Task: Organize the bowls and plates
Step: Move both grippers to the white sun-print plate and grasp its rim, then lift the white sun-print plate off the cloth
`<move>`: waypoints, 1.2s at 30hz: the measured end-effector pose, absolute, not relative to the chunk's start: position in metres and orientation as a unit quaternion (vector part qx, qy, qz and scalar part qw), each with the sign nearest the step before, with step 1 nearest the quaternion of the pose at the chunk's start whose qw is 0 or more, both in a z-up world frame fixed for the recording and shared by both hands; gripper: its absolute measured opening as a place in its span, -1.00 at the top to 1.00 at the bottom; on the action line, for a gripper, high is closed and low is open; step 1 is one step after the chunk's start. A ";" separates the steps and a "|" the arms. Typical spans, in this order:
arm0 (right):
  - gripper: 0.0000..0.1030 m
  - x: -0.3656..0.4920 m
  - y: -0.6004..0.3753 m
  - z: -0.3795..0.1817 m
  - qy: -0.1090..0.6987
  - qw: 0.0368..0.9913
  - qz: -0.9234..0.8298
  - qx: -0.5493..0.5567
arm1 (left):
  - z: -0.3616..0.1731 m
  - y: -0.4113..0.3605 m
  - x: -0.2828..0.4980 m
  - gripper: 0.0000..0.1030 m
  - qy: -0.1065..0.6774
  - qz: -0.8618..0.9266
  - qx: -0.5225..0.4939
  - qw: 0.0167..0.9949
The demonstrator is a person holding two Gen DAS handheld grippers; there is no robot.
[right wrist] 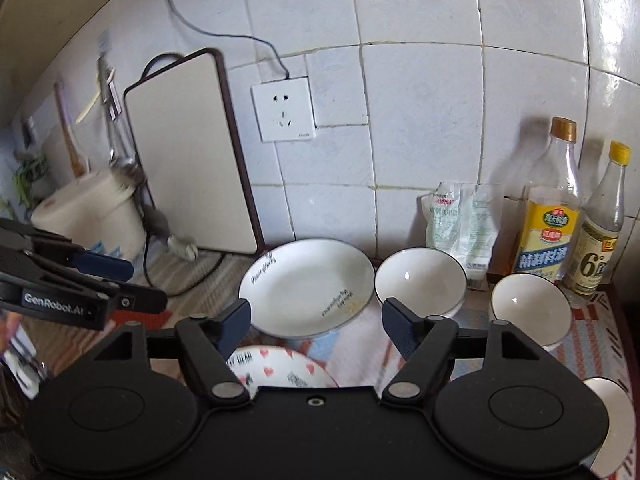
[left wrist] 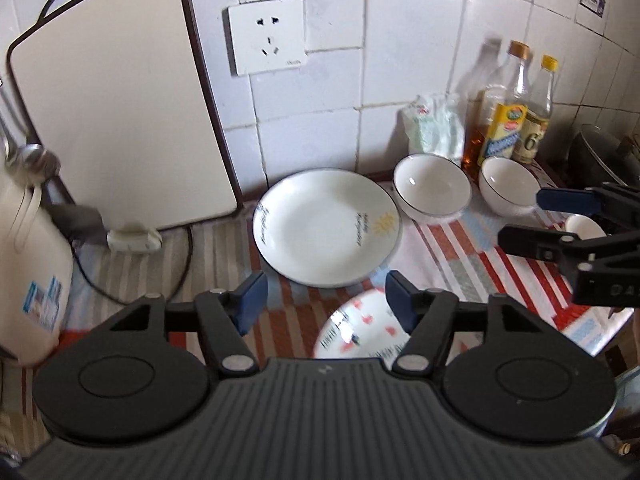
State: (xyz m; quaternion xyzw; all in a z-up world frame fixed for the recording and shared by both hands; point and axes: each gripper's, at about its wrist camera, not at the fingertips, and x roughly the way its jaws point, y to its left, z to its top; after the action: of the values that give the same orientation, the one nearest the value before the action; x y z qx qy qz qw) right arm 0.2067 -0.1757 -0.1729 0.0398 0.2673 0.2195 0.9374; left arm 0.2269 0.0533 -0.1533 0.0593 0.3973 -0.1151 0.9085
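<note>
On the bench's striped cloth [left wrist: 460, 248], the large white dark-rimmed plate [left wrist: 326, 226] lies near the back edge; the heart-patterned plate [left wrist: 360, 332] lies at the front edge; two white bowls [left wrist: 434, 188] stand rightward; my left gripper [left wrist: 326, 300] and right gripper [right wrist: 316, 326] hang with jaws apart, empty.

White plate [left wrist: 326, 226] upright beside two white bowls [left wrist: 434, 190], heart-patterned plate [left wrist: 360, 330] nearer.

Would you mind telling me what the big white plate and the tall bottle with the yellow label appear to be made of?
The white plate looks like glazed ceramic: glossy, dark-rimmed, with printed lettering. The tall bottle seems clear glass or hard plastic; its see-through neck cannot settle which.
</note>
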 end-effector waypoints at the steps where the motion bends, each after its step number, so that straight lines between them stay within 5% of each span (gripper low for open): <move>1: -0.67 0.212 -0.172 -0.172 0.263 0.938 0.219 0.046 | -0.154 0.058 0.235 -0.34 0.398 -0.119 0.059 0.908; 5: -0.72 0.239 -0.155 -0.180 0.264 0.940 0.205 0.060 | -0.162 0.078 0.270 -0.66 0.392 -0.127 0.051 0.910; 19: -0.36 0.324 -0.133 -0.266 0.437 0.870 0.109 0.200 | -0.251 0.103 0.369 -0.60 0.443 -0.159 0.071 0.879; 24: -0.23 0.340 -0.135 -0.285 0.456 0.853 0.073 0.244 | -0.281 0.106 0.391 -0.15 0.496 -0.145 0.064 0.854; 28: -0.02 0.344 -0.128 -0.296 0.455 0.848 0.047 0.268 | -0.294 0.104 0.400 0.03 0.512 -0.157 0.060 0.843; 32: 0.08 0.345 -0.120 -0.301 0.442 0.856 0.032 0.265 | -0.304 0.104 0.412 0.53 0.524 -0.165 0.041 0.834; 36: 0.38 0.351 -0.118 -0.308 0.438 0.856 0.022 0.273 | -0.310 0.109 0.428 0.61 0.546 -0.164 -0.003 0.822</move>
State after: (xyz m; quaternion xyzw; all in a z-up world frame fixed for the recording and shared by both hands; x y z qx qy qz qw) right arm 0.3511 -0.1184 -0.3079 0.2726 0.4381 0.0216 0.8563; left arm 0.4278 0.1091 -0.3105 -0.0030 0.5458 -0.1637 0.8218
